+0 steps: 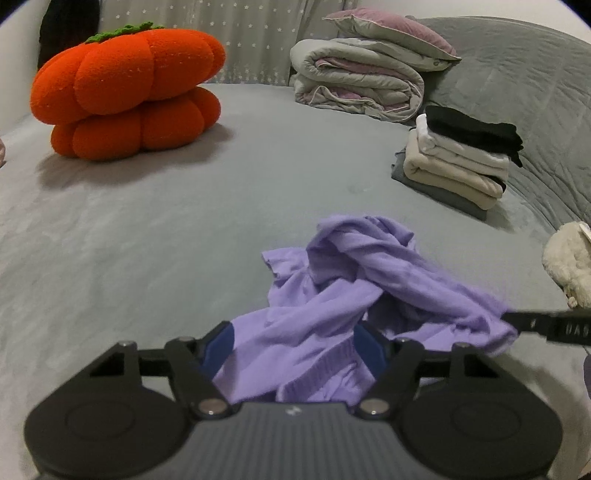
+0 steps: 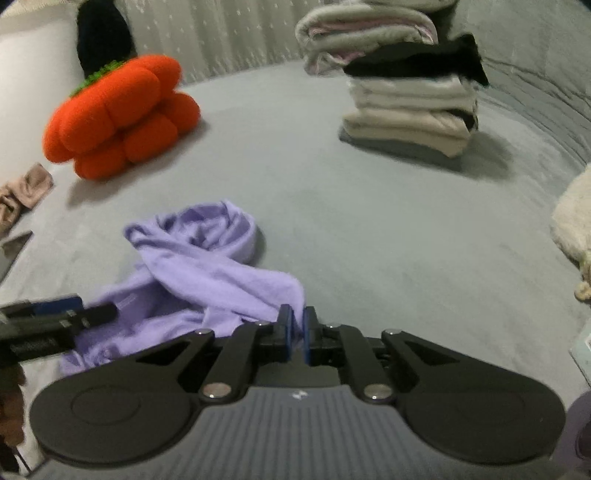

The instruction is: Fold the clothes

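A crumpled lilac garment (image 1: 354, 280) lies on the grey bed (image 1: 147, 229) just ahead of both grippers. My left gripper (image 1: 293, 343) stands wide over the garment's near part. Loose lilac cloth lies between its blue pads (image 1: 219, 349), which do not squeeze it. In the right wrist view the same garment (image 2: 207, 266) trails to the left. My right gripper (image 2: 295, 326) is shut on its near right edge, with a thin strip of lilac showing between the pads. The right gripper's tip (image 1: 517, 319) enters the left wrist view from the right, at the cloth's edge. The left gripper (image 2: 92, 310) shows at the left of the right wrist view.
An orange pumpkin cushion (image 1: 125, 92) sits at the back left. A stack of folded clothes (image 1: 458, 155) stands at the right, with a folded quilt (image 1: 358, 81) and a pillow (image 1: 391, 29) behind it. A white fluffy item (image 1: 569, 258) lies at the right edge, a beige cloth (image 2: 22, 192) at the left.
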Demonstrator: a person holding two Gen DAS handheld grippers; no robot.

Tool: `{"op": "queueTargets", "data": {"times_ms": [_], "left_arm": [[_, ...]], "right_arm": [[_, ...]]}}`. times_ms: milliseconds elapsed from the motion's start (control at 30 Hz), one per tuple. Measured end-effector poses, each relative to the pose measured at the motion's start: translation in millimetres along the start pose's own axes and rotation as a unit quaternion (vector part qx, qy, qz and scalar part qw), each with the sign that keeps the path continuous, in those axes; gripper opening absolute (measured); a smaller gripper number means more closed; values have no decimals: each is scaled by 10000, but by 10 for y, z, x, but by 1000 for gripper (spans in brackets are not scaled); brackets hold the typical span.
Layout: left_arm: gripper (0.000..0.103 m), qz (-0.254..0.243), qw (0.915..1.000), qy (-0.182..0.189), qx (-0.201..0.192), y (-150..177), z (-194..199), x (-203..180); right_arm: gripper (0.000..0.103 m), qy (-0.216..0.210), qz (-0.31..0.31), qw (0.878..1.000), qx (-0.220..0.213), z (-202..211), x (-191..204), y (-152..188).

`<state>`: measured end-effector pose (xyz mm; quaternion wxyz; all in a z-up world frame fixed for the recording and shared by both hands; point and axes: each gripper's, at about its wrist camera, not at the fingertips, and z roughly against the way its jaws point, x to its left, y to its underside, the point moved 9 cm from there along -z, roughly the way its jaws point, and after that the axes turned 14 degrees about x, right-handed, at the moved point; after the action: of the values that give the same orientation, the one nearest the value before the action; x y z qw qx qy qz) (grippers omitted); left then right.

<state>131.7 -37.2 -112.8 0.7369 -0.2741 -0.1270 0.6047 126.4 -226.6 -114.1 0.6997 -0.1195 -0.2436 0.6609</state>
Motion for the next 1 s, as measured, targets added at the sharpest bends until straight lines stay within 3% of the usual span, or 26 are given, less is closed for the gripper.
{"op": "queueTargets", "data": {"times_ms": [100,167,233,300,433,533,667,833,1000], "left_arm": [[73,57,10000,-5,-25,-58,-13,35],[73,135,9999,-3,-35,-106,-16,86],[73,182,9998,47,-34,-140,-13,109],[73,194,9997,127,-33,-164,-2,108],[68,-173,9993,339,-72,-141,66,-60],[57,-561,9970,530,-18,-81,110,-228],[55,-943,9932,659,185,27,141,-360],[55,-1017,9926,501,444,139,170,-314],[55,-764,9948,361,576,174,193,-136]], "right_arm": [[10,-137,-73,9998,131,-48,-22,36],[20,-224,-53,9997,78,-16,12,17],[45,-276,5,9996,3,27,50,-6],[55,-317,75,9994,-94,63,98,-39],[55,-412,207,9986,-244,88,201,-107],[55,-452,246,9984,-222,42,254,-135],[55,-439,285,9984,-199,2,298,-167],[55,-467,301,9982,-214,16,315,-189],[55,-680,376,9966,-256,94,375,-179]]}}
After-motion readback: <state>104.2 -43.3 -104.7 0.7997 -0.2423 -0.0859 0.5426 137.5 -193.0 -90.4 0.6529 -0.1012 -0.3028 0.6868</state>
